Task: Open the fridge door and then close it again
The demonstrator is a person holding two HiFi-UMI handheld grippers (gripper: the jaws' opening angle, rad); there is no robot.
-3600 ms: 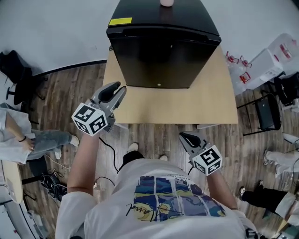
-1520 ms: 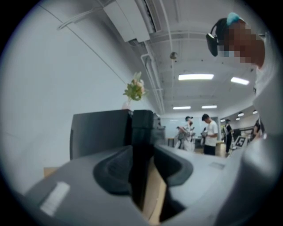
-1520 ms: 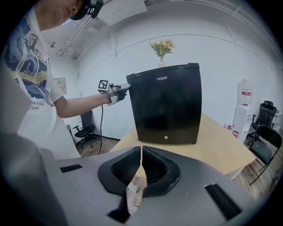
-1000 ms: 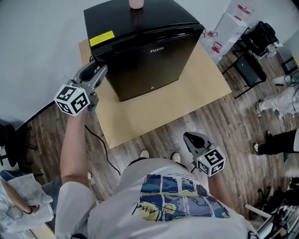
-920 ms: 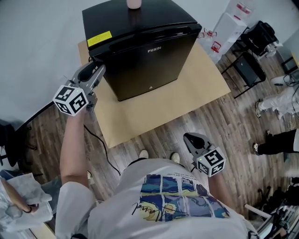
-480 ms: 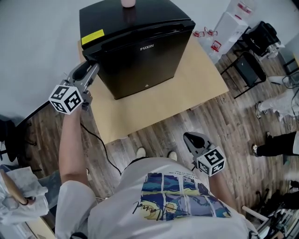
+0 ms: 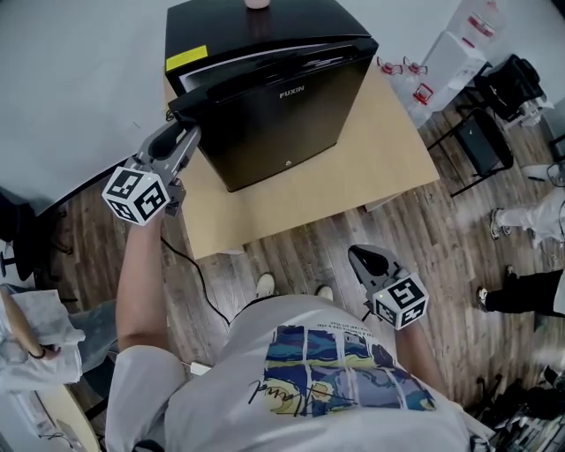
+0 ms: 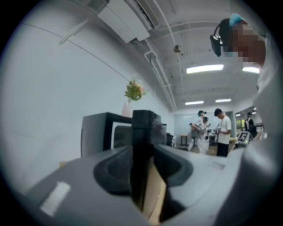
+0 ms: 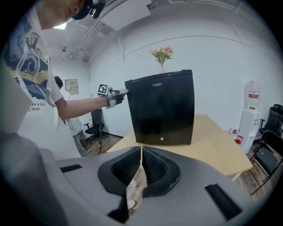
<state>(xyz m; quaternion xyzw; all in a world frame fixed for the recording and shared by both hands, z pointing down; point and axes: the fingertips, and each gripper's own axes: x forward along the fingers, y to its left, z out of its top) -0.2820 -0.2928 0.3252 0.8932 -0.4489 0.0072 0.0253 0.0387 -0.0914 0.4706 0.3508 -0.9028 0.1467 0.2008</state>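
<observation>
A black mini fridge (image 7: 282, 115) stands on a light wooden table (image 7: 371, 168). Its door is ajar at the left edge, and a white strip shows between door and body. My left gripper (image 7: 184, 132) points level at that edge. In the left gripper view the black door edge (image 8: 143, 128) stands upright between the jaws of the left gripper (image 8: 143, 148), which are closing on it. My right gripper (image 7: 357, 256) hangs low by my body, away from the table, shut and empty. The right gripper view shows the right gripper (image 9: 141, 150), the fridge front (image 9: 163, 110) and the left gripper (image 9: 118, 93) at its upper left corner.
A pink vase (image 7: 258, 3) with flowers (image 9: 162, 55) stands on the fridge top, near a yellow label (image 7: 186, 58). White containers (image 7: 459, 53) and black chairs (image 7: 481, 141) stand right of the table. A seated person (image 7: 35, 335) is at the left. A cable (image 7: 199, 291) crosses the floor.
The left gripper reached the door's upper left edge and drew back toward me. The door's left edge has come away from the body. The right gripper has barely moved.
</observation>
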